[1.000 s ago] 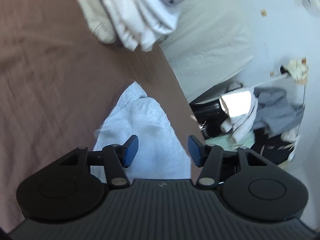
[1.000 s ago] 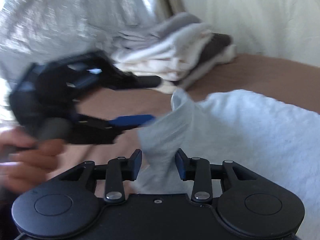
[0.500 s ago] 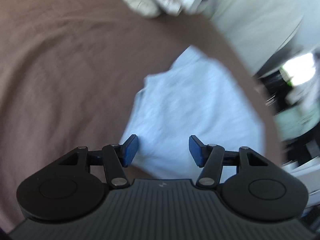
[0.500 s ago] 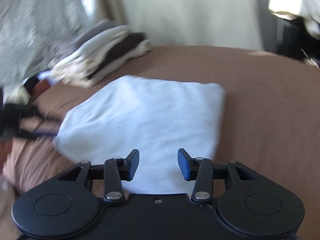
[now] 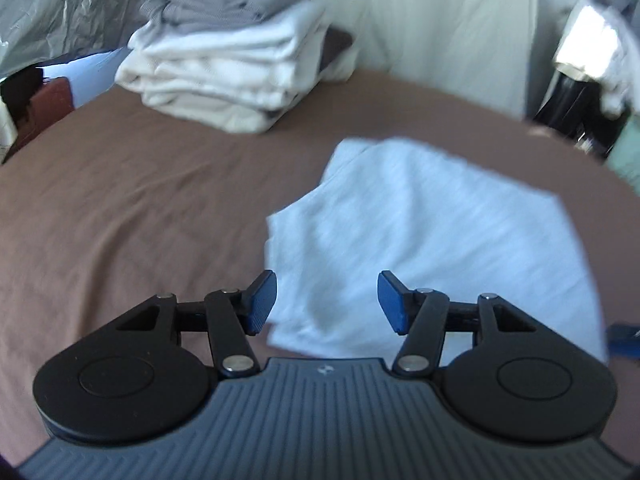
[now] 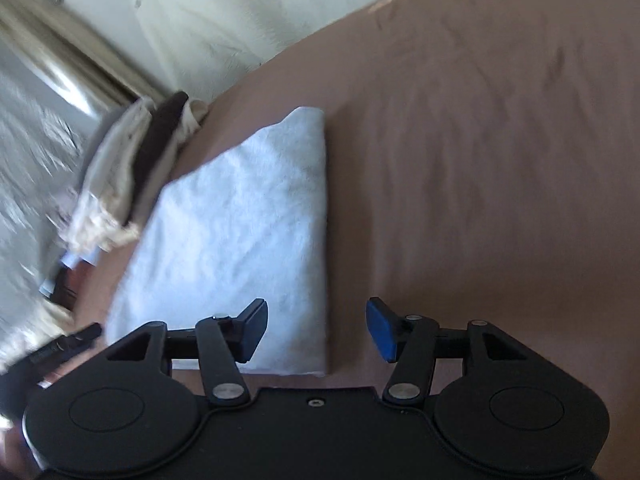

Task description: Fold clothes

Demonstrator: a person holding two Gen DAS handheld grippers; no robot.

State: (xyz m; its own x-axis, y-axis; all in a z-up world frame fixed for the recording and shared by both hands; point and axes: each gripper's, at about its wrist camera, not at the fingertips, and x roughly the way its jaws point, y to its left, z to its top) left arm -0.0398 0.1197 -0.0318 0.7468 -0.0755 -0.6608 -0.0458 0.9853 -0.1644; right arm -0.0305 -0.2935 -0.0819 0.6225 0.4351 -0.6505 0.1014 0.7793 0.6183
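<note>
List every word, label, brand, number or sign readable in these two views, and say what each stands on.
None can be read.
A small pale emblem on the left hand-held gripper's ribbed body: too small to read.
The light blue folded garment and the stack of folded clothes: no print or tag visible.

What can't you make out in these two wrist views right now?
- Light blue folded cloth: left wrist view, weave smeared by motion blur; near edge hidden behind the left claw.
- Folded clothes stack: right wrist view, blurred, so the layers cannot be counted.
- Dark clutter: left wrist view, cut by the right edge, unidentifiable.
</note>
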